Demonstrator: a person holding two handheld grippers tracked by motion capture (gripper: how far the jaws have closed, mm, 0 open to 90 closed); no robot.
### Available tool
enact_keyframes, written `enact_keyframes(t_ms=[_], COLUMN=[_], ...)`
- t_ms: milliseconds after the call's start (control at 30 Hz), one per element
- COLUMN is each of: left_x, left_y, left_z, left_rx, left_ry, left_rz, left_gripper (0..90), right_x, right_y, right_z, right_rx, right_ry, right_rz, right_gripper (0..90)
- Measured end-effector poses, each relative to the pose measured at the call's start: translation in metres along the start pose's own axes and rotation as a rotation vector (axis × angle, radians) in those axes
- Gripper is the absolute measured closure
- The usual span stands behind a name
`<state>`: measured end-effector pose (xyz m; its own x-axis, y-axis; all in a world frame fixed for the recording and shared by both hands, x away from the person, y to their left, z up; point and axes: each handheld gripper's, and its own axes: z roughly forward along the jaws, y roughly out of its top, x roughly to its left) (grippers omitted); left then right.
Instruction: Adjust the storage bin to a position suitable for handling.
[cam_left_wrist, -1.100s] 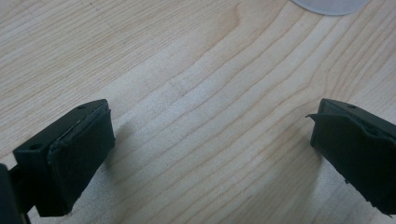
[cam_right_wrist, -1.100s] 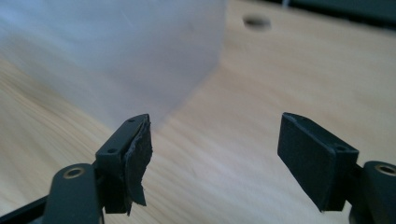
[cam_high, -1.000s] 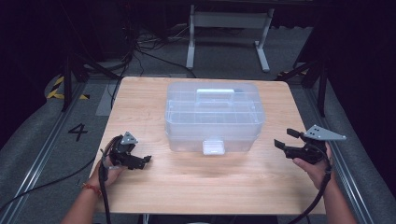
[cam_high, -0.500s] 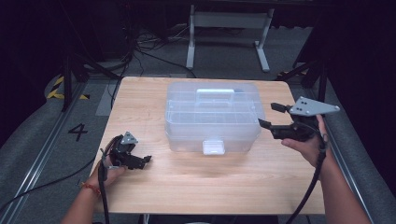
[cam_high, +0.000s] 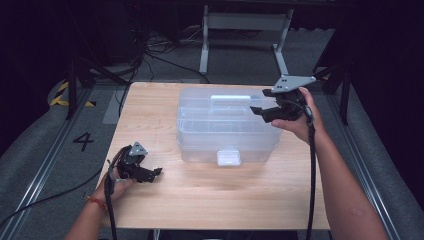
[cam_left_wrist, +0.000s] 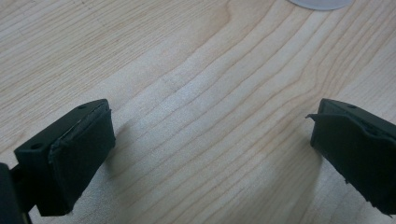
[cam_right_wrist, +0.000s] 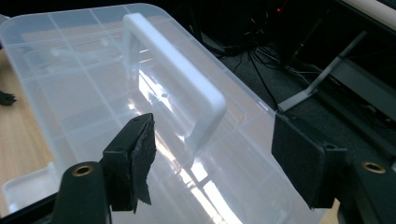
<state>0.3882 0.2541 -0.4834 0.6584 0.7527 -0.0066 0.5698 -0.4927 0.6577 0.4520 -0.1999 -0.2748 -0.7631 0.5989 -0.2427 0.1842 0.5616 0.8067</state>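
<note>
One gripper is up at the box handle, one is far off.
Right gripper (cam_high: 264, 111) hangs open over the right end of the clear box (cam_high: 227, 127); its white handle (cam_right_wrist: 180, 100) runs long, straight away between the jaws. Left gripper (cam_high: 150, 173), open and empty, rests on the table (cam_high: 210, 200) well left of the box.

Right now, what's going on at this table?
A person sits at a wooden table with a hand-held gripper in each hand. The right hand-held gripper hovers over the right end of a clear plastic box, jaws open and aimed toward the white handle on its lid, touching nothing. The left hand-held gripper sits low at the table's near left, open, apart from the box. The lid is closed.
</note>
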Motion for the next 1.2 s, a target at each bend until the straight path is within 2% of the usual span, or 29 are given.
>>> enact_keyframes(t_ms=[133,300,467,633,667,867,933,967,1000,1033,1100,1200], left_x=[0.000,0.000,0.000,0.000,0.000,-0.001,-0.001,-0.001,-0.001,-0.001,0.000,-0.001], left_y=[0.000,0.000,-0.001,-0.001,-0.001,-0.001,-0.001,-0.001,-0.001,-0.001,-0.001,-0.002], left_z=[0.000,0.000,-0.001,-0.001,-0.001,-0.001,-0.001,-0.001,-0.001,-0.001,-0.001,-0.001], left_rx=[0.000,0.002,0.003,0.004,0.005,0.005,0.005,0.005,0.005,0.004,0.005,0.002], left_ry=[0.000,-0.004,-0.008,-0.007,-0.013,-0.017,-0.017,-0.017,-0.017,-0.016,-0.012,-0.015], left_rz=[0.000,-0.003,0.018,0.019,0.013,0.005,0.004,0.004,0.006,0.006,0.015,0.007], left_gripper=[0.3,0.3,0.4,0.3,0.3,0.2,0.2,0.2,0.2,0.3,0.3,0.4], right_x=[0.000,0.007,0.017,0.015,0.014,0.008,0.009,0.011,0.011,0.014,0.017,0.018], right_y=[0.019,0.039,0.050,0.052,0.052,0.054,0.056,0.058,0.058,0.062,0.065,0.067], right_z=[0.015,0.034,0.058,0.076,0.078,0.089,0.091,0.092,0.092,0.093,0.093,0.095], right_rx=[0.019,0.033,0.098,0.173,0.192,0.292,0.318,0.326,0.326,0.324,0.333,0.352], right_ry=[-0.010,0.012,0.046,0.065,0.058,0.108,0.127,0.136,0.136,0.152,0.159,0.164], right_rz=[-0.043,-0.075,-0.117,-0.128,-0.131,-0.178,-0.207,-0.238,-0.238,-0.259,-0.275,-0.300], right_gripper=[31.7,34.3,38.8,42.7,43.8,54.2,63.0,65.0,65.0,70.0,70.4,71.6])
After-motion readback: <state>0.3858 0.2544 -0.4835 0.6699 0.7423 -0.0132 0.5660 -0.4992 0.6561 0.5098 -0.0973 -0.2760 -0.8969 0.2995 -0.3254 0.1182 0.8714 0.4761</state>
